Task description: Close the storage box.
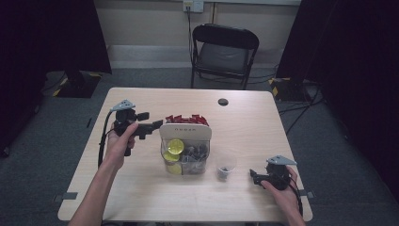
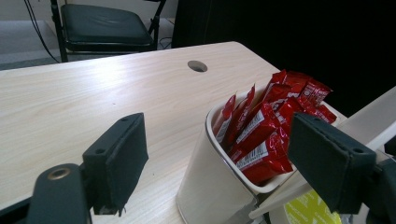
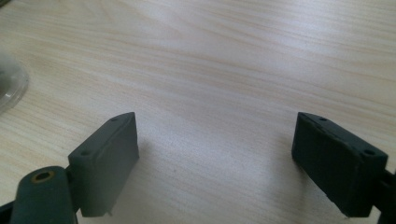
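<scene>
Two claws show in the high view: the left claw (image 1: 157, 125) is held at the back-left rim of an organizer (image 1: 185, 134) in the middle of the counter (image 1: 141, 188), and the right claw (image 1: 253, 176) lies low near the counter's front right corner. One organizer stands there, white at the back with a clear front bin; a short word is printed on its white wall, too small to read. Red sachets (image 1: 186, 119) fill its rear section, too crowded to count, and two yellow-lidded pods (image 1: 176, 146) lie among dark ones in the clear bin. One small clear cup (image 1: 226, 170) stands just right of the organizer, with something dark in it. One folding chair (image 1: 224, 54) stands beyond the counter. From the left gripper view, the left claw (image 2: 233, 158) is spread wide, its jaws on either side of the white section's rim, gripping nothing; the red sachets (image 2: 266, 126) carry white barcode panels, the lettering unreadable. From the right gripper view, the right claw (image 3: 219, 163) is equally wide over bare wood, with the cup's clear edge (image 3: 10, 86) at the left border.
</scene>
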### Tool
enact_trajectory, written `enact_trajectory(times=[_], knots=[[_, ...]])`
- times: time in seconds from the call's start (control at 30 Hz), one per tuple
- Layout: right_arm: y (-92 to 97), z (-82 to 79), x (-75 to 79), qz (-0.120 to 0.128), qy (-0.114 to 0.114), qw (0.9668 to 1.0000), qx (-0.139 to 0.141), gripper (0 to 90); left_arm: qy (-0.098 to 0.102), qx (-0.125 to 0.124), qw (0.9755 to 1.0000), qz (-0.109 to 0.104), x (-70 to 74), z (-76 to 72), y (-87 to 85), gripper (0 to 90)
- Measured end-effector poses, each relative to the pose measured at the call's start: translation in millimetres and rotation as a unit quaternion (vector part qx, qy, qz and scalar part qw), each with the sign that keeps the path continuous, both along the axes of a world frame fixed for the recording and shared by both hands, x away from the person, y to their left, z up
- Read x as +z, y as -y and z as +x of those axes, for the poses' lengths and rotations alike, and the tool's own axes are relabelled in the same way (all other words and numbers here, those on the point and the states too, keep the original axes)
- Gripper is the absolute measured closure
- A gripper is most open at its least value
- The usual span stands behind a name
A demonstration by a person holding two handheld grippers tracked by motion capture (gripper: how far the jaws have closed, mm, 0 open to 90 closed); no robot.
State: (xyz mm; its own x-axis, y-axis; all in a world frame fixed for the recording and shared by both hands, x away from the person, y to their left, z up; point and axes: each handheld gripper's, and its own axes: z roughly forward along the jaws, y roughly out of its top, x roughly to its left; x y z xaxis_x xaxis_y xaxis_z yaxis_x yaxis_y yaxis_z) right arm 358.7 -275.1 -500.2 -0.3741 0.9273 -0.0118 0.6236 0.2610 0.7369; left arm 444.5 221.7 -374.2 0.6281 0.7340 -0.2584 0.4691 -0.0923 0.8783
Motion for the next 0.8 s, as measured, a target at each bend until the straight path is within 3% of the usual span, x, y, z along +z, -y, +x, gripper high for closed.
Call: enact_trajectory(times=[0.8], knots=[[-0.6, -1.7, 0.0, -0.001, 0.0, 1.0, -0.002, 14.1, 0.004, -0.01, 0.9999, 0.006, 1.2, -8.6, 2.2, 19.6]])
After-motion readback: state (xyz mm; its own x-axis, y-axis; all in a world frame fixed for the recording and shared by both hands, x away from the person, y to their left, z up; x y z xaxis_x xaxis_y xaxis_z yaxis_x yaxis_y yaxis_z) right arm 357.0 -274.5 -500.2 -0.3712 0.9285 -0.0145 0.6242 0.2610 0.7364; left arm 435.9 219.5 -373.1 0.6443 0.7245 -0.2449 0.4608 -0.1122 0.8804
